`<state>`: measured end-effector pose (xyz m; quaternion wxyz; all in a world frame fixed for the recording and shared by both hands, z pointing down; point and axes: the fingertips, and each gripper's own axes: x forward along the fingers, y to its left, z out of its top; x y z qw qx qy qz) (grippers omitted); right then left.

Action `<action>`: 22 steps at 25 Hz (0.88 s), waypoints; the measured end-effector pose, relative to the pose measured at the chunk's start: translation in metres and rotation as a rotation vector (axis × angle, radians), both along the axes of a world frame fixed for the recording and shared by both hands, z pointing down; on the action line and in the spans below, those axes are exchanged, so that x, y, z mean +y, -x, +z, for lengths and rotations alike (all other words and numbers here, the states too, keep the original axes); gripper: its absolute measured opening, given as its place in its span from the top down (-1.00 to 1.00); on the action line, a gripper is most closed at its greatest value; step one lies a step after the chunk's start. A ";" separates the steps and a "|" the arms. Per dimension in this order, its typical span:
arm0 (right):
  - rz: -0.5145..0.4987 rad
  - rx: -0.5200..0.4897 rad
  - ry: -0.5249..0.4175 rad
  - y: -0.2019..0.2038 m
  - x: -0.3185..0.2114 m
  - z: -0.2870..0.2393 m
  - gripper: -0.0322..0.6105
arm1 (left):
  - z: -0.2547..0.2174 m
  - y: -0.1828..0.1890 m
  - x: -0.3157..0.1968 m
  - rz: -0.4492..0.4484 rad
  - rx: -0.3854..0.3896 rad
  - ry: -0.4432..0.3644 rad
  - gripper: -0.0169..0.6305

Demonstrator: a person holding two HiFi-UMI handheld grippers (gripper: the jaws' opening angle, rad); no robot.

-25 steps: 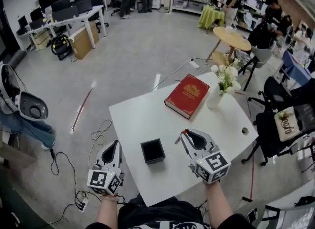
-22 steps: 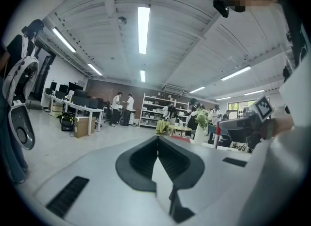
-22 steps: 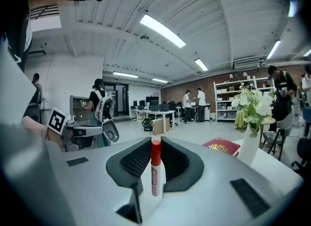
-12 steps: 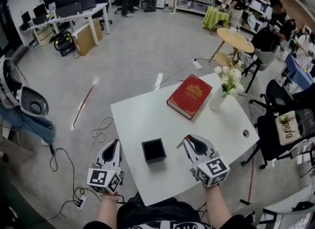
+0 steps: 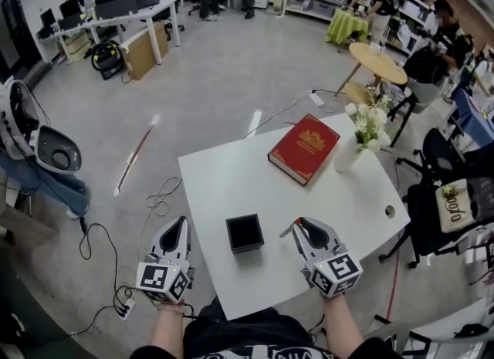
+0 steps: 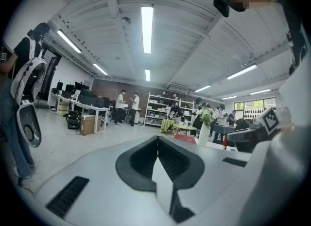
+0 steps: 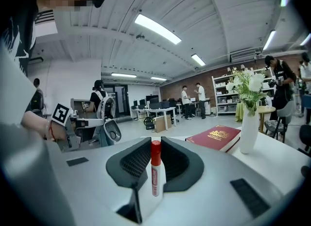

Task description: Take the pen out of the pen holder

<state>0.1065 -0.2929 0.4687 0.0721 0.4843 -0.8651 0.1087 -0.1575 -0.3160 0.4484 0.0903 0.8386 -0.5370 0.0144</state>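
The black square pen holder point(image 5: 245, 233) stands on the white table point(image 5: 231, 180) near its front edge; its inside looks dark. My right gripper point(image 5: 298, 228) hovers just right of the holder, shut on a white pen with a red cap point(image 7: 155, 171). The pen stands upright between the jaws of the right gripper point(image 7: 155, 147) in the right gripper view. My left gripper point(image 5: 177, 228) hangs off the table's left edge, left of the holder. In the left gripper view the jaws of the left gripper point(image 6: 158, 147) meet with nothing between them.
A red book point(image 5: 303, 148) lies at the far side of the table, and a white vase with flowers point(image 5: 356, 137) stands to its right. Cables point(image 5: 150, 203) trail on the floor to the left. Chairs point(image 5: 440, 195) stand on the right.
My right gripper has sunk a little toward the table with the pen still in it. The left gripper has stayed where it was.
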 end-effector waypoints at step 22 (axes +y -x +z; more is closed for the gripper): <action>-0.037 -0.010 -0.008 0.010 -0.003 0.000 0.68 | -0.004 0.020 0.014 -0.059 -0.012 -0.005 0.94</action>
